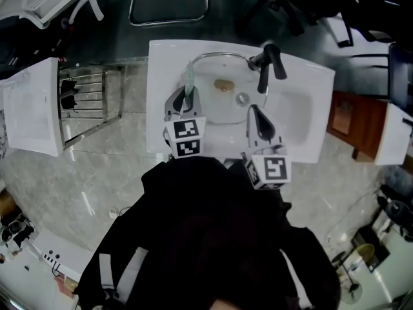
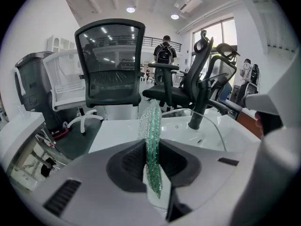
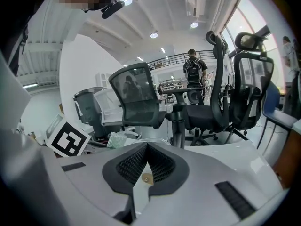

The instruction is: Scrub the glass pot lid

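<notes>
Your left gripper (image 1: 186, 97): jaws clamped on green mesh scrubber (image 2: 151, 126). Your right gripper (image 1: 256, 113): jaws together, nothing between them, at the edge of the glass pot lid (image 1: 222, 106) in the white sink (image 1: 304, 102).

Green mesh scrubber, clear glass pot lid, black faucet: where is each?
Green mesh scrubber (image 2: 151, 121): left gripper view, the part above the jaws.
Clear glass pot lid (image 1: 224, 85): head view, its central knob.
Black faucet (image 1: 264, 75): head view, its middle.
</notes>
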Available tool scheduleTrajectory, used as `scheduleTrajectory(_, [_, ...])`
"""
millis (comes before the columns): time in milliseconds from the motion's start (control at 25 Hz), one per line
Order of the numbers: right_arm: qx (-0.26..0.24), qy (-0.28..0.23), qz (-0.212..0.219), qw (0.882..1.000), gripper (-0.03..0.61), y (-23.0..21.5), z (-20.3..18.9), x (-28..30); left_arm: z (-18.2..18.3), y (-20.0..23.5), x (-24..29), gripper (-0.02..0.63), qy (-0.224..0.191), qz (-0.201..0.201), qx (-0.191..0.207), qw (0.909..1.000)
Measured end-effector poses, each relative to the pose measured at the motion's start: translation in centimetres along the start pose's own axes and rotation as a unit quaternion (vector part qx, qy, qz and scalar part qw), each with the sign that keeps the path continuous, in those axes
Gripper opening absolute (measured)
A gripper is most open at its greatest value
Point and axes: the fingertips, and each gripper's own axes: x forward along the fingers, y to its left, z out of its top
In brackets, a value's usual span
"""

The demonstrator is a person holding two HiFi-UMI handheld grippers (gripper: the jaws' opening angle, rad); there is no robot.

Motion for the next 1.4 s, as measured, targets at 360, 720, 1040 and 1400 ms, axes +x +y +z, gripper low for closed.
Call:
scheduleTrajectory(360, [-0.006, 0.016, 0.010, 1.000, 0.003, -0.6, -1.4, 1.2, -0.8, 0.0, 2.7, 0.060, 0.028, 0.003, -0.007, 0.9996])
scheduleTrajectory(720, [0.020, 0.026, 0.008, 0.999, 0.003, -1.1, -1.5, 1.1, -0.8, -1.0, 3.5, 0.060, 0.033, -0.017, -0.025, 0.9990])
scheduleTrajectory(1040, [0.014, 0.024, 0.000, 1.000, 0.003, -2.0, -2.2, 1.0, -0.4, -2.1, 4.5, 0.060, 0.044, -0.046, -0.039, 0.9972])
scheduleTrajectory(1400, [0.022, 0.025, -0.009, 0.999, 0.003, -2.4, -2.7, 0.8, 0.1, -3.2, 5.7, 0.060, 0.049, -0.068, -0.046, 0.9954])
